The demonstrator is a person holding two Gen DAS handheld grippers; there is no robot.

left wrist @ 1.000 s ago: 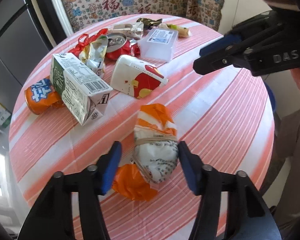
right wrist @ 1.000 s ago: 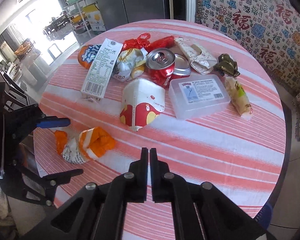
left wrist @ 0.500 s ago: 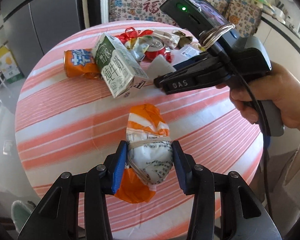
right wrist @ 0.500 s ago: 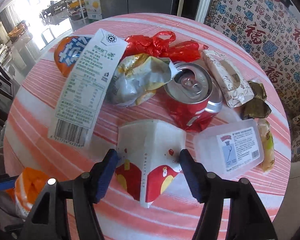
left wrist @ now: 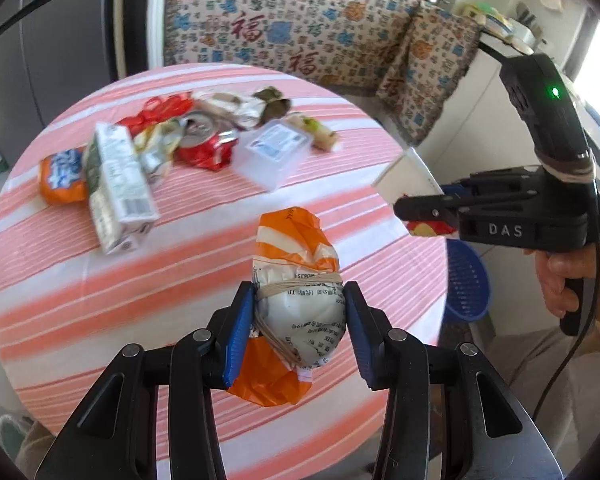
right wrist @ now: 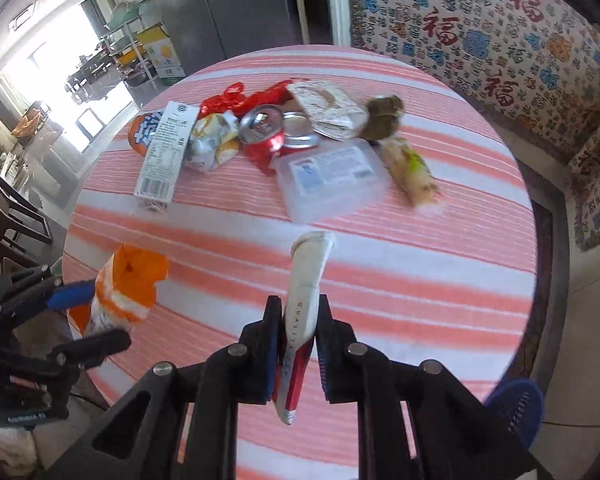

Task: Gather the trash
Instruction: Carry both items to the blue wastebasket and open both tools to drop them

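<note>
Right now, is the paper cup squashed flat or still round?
Squashed flat. The right gripper pinches the paper cup into a thin strip, with its rim only a narrow slit.

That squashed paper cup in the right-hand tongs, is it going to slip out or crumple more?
The paper cup is already pressed flat between the right gripper pads, so it probably yields little further. It looks light. Its smooth printed surface might slide, though the pads clamp its middle.
</note>
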